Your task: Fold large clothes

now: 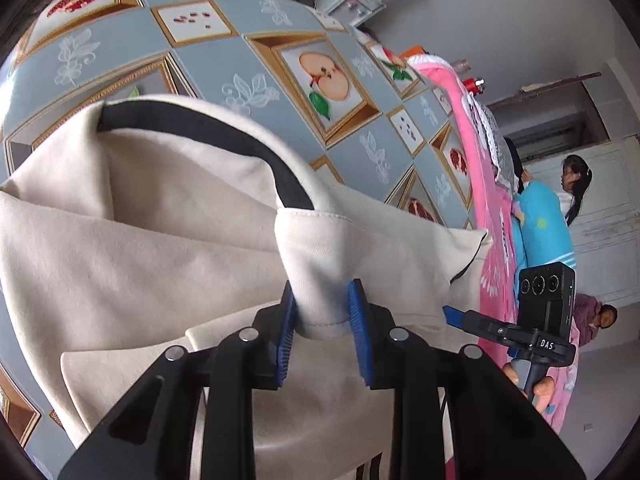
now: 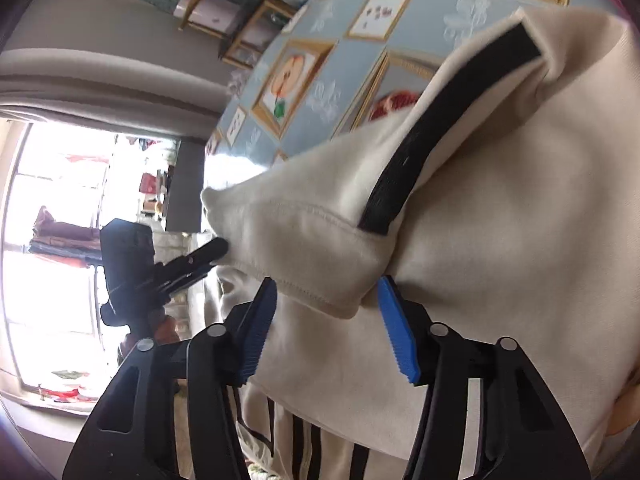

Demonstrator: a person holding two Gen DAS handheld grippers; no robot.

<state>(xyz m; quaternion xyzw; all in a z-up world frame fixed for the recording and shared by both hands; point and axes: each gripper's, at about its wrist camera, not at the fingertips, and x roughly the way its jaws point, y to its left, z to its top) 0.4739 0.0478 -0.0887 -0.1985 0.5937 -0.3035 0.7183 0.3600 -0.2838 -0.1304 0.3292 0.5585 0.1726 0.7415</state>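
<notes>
A cream garment (image 1: 168, 216) with a black neckband (image 1: 280, 172) and dark stripes at its lower part lies on a table covered by a blue-grey fruit-print cloth (image 1: 224, 16). My left gripper (image 1: 322, 300) is shut on a bunched hem fold of the garment. My right gripper (image 2: 328, 292) has its blue pads around another hem fold (image 2: 320, 248) of the same garment; the jaws stand fairly wide and the cloth fills the gap. The black neckband also shows in the right wrist view (image 2: 440, 128). Each gripper shows in the other's view, my right gripper at the right edge (image 1: 452, 314) of the left wrist view.
A pink cloth (image 1: 480, 184) and a blue cushion (image 1: 544, 224) lie at the table's far edge. Two people (image 1: 572, 184) are by the wall beyond. Wooden shelves (image 2: 240, 20) and a bright window (image 2: 60, 240) stand past the table.
</notes>
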